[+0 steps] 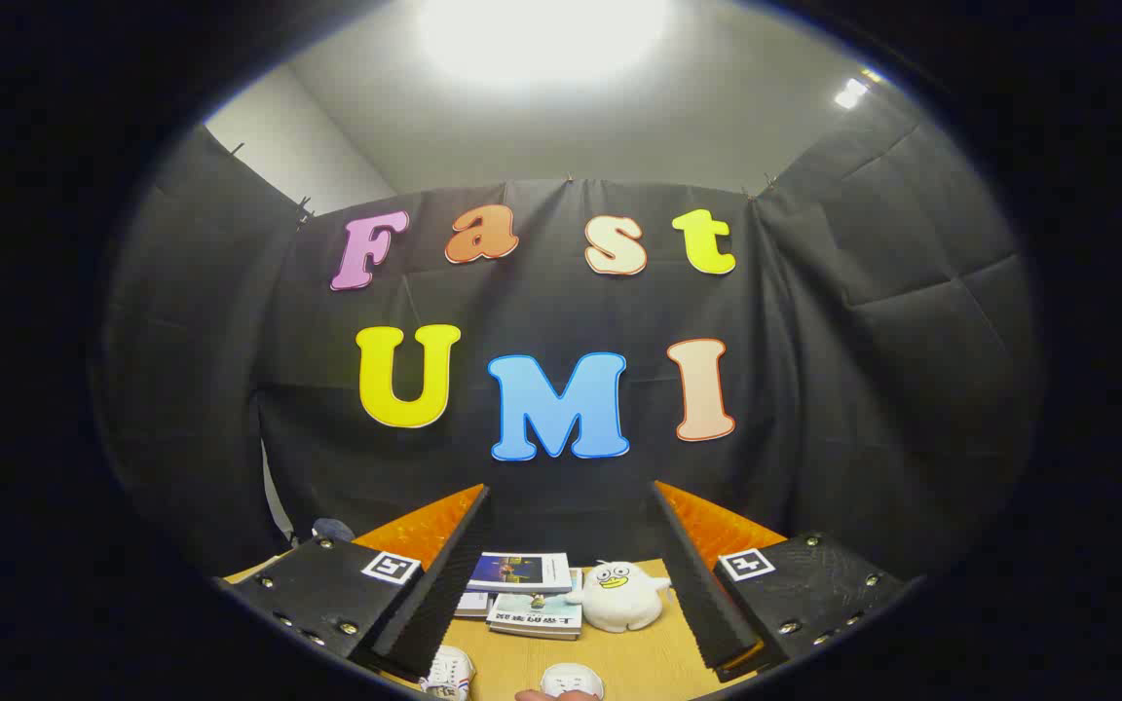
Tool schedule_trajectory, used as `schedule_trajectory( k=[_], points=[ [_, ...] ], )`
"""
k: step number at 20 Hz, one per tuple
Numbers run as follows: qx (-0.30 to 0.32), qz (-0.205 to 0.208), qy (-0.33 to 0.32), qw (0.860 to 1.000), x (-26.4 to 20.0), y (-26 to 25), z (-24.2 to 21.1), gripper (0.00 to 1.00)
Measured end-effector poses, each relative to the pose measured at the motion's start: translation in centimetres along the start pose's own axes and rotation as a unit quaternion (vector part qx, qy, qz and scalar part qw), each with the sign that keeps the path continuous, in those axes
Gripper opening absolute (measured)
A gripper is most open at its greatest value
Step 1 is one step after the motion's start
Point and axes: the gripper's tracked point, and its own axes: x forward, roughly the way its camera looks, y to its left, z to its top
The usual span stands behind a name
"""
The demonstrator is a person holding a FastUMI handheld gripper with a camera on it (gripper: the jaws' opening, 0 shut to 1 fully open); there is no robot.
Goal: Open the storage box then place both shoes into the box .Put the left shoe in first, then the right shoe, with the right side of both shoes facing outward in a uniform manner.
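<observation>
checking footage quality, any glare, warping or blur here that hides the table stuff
Gripper view: a ceiling light blows out to white glare overhead; fisheye bends the wall cloth; the open gripper is sharp, nothing held; books and plush duck between the fingers are evenly lit and crisp, the two shoes cut off low.

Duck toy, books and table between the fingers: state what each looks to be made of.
Duck toy: looks like soft plush fabric, matte white, with a rounded stuffed shape.
Books: paper, with printed covers that look smooth; stacked flat.
Table: looks like wood or wood-look laminate, light tan and even; which one is unclear.
The gripper is open, its fingers spread wide and touching nothing.
</observation>
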Motion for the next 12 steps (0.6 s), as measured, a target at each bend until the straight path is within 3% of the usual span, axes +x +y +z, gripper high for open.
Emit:
schedule_trajectory(
  k=[12],
  points=[
    [0.015, 0.0, 0.018, 1.0, 0.9, 0.3, -1.4, 0.96]
  ],
)
